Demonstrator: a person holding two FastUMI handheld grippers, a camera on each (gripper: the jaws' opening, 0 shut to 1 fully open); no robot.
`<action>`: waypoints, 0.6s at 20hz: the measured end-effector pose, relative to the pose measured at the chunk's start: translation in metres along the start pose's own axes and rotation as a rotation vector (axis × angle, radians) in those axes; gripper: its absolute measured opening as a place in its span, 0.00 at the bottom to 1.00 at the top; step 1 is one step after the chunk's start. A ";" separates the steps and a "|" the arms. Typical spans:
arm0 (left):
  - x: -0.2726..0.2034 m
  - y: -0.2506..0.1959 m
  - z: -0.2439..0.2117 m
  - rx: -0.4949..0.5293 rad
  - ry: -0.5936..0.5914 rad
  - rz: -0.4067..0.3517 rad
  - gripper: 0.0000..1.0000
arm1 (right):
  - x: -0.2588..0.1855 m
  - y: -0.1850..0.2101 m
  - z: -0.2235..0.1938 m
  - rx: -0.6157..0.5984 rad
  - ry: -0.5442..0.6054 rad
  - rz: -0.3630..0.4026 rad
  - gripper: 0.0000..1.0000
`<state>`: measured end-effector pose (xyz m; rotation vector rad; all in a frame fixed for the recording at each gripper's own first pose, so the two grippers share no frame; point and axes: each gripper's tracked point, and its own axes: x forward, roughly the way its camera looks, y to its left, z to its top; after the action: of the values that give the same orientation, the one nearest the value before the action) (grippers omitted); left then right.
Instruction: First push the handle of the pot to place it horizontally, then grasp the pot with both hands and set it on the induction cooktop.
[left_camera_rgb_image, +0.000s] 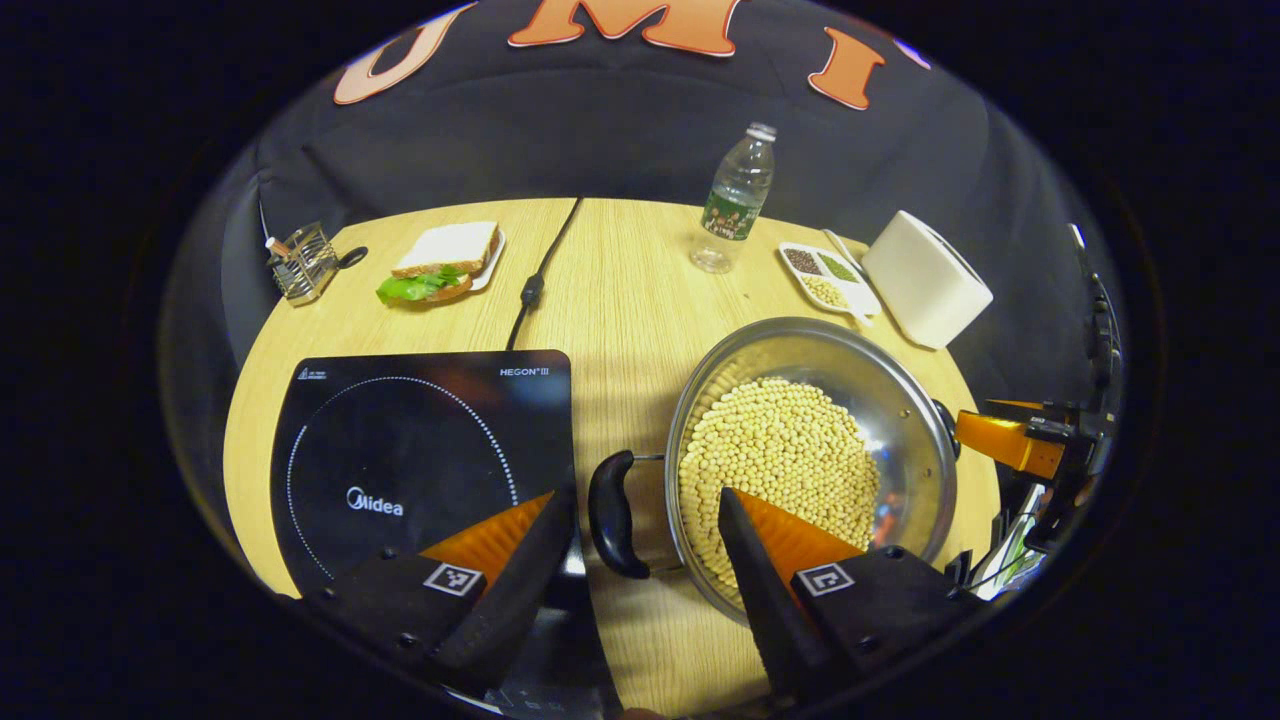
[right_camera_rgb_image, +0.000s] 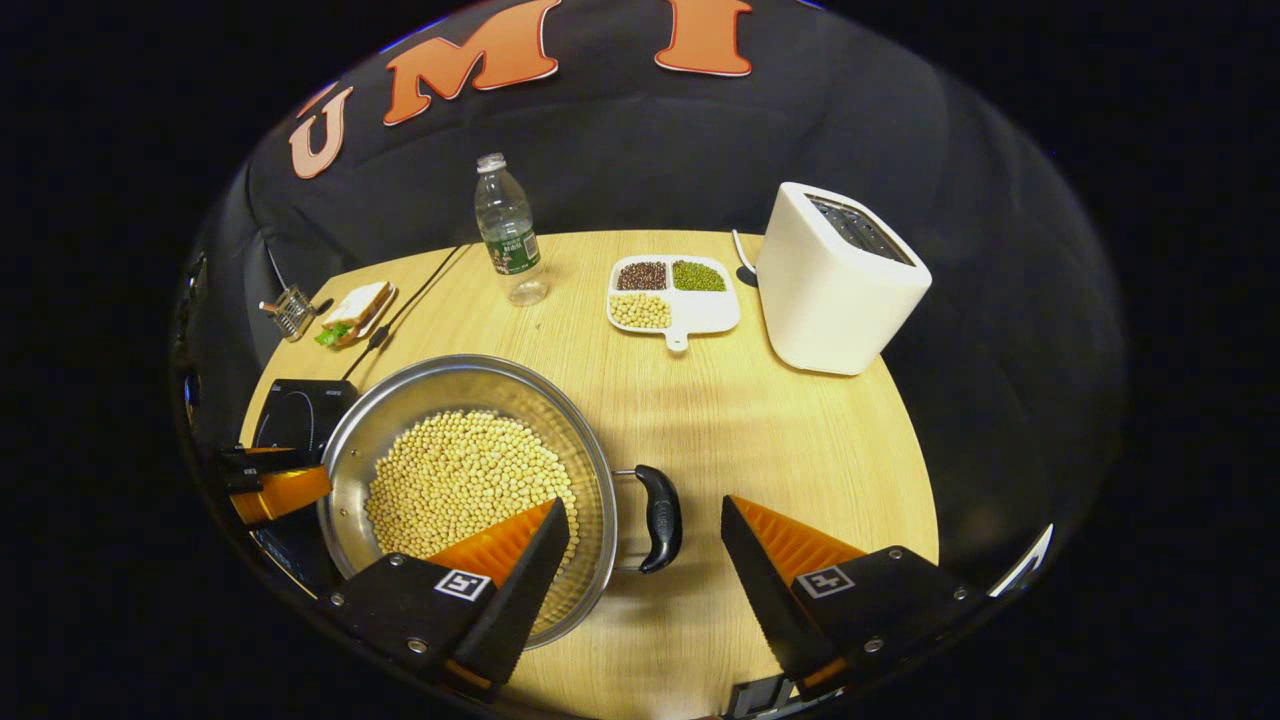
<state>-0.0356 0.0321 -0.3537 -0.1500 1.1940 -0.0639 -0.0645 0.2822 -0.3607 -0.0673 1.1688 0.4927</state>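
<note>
1. Left gripper view: the pot (left_camera_rgb_image: 810, 450) sits on the wooden worktop (left_camera_rgb_image: 620, 300) just right of the induction cooktop (left_camera_rgb_image: 420, 450), a narrow strip of bare wood between them; the cooktop's near left corner lies close to the worktop's rounded edge.
2. The left gripper (left_camera_rgb_image: 645, 520) hovers low with its jaws apart, straddling the pot's left handle (left_camera_rgb_image: 612, 515) without touching it; one finger overlaps the cooktop, the other the pot's rim.
3. The pot holds a layer of pale soybeans (left_camera_rgb_image: 780, 460). Beyond it stand a water bottle (left_camera_rgb_image: 738, 200), a divided dish of grains (left_camera_rgb_image: 828, 277) and a white toaster (left_camera_rgb_image: 925, 280); a sandwich on a plate (left_camera_rgb_image: 445, 262) lies at far left.
4. Right gripper view: open wood stretches from the pot (right_camera_rgb_image: 465, 480) to the toaster (right_camera_rgb_image: 840, 280) and the worktop's right edge.
5. The right gripper (right_camera_rgb_image: 645, 525) has its jaws apart around the pot's right handle (right_camera_rgb_image: 660, 515), gripping nothing.
</note>
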 end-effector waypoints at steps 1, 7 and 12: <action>0.005 -0.002 0.000 -0.001 0.011 0.009 0.99 | 0.004 0.001 -0.001 -0.010 0.010 -0.002 0.95; 0.016 -0.006 0.003 0.050 0.016 0.057 0.96 | 0.024 0.000 -0.008 -0.041 0.044 -0.012 0.95; 0.025 -0.008 0.001 0.082 0.041 0.082 0.99 | 0.038 0.000 -0.012 -0.038 0.080 -0.017 0.91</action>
<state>-0.0258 0.0208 -0.3749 -0.0283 1.2347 -0.0440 -0.0638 0.2915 -0.3990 -0.1313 1.2364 0.5009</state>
